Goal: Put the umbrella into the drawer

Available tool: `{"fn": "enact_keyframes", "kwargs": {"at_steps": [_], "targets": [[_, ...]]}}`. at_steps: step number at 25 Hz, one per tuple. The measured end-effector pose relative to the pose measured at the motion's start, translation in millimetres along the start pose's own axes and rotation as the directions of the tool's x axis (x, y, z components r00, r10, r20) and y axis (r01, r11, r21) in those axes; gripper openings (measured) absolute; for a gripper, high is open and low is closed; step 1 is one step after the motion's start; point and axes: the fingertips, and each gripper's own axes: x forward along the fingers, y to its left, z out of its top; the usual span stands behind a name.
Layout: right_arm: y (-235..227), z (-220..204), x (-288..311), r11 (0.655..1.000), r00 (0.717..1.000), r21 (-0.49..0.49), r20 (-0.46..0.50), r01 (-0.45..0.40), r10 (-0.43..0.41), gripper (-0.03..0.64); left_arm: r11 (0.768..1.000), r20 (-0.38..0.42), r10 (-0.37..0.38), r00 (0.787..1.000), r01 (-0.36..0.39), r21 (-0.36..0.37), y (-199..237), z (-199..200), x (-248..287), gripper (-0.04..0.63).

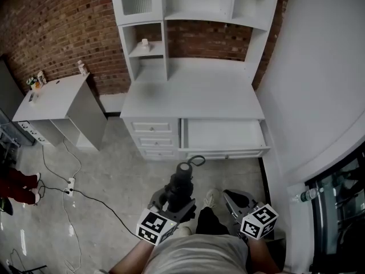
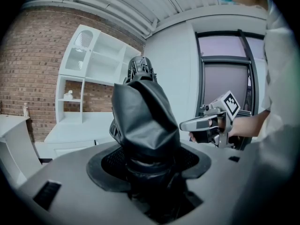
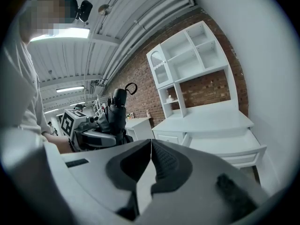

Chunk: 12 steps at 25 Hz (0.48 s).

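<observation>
So the left tool (image 1: pixel 172 203) is pinching the folded black umbrella (image 1: pixel 182 182) around its middle. It's held over the floor (image 1: pixel 114 181) on the near side of the white counter (image 1: pixel 194 96), strap loop pointing to the far side. Right tool (image 3: pixel 151 165) is pressed together, jaws touching, just right of the umbrella. The wide drawer (image 1: pixel 225 135) on the counter's right stands pulled open, with the umbrella near it but apart.

**Both grippers level, short of the drawer**

The left gripper (image 1: pixel 175 201) hangs on the near side of the open drawer (image 1: pixel 223 135). Its jaws are clamped round the folded umbrella (image 1: pixel 183 178), whose handle end points at the drawer. The right gripper (image 1: pixel 235 200) is just beside it, opposite the drawer's right half, with its jaws pressed together and nothing between them. Both aim toward the drawer.
</observation>
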Motion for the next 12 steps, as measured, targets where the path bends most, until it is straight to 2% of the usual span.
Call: {"fn": "enact_keyframes", "kwargs": {"at_steps": [12], "targets": [[-78.8,10.6,47.7,0.999,1.0,0.047,-0.01,-0.01,0.011,0.028,1.0,-0.035,-0.008,0.999,0.008,-0.003,42.8,13.8,78.6,0.288]]}}
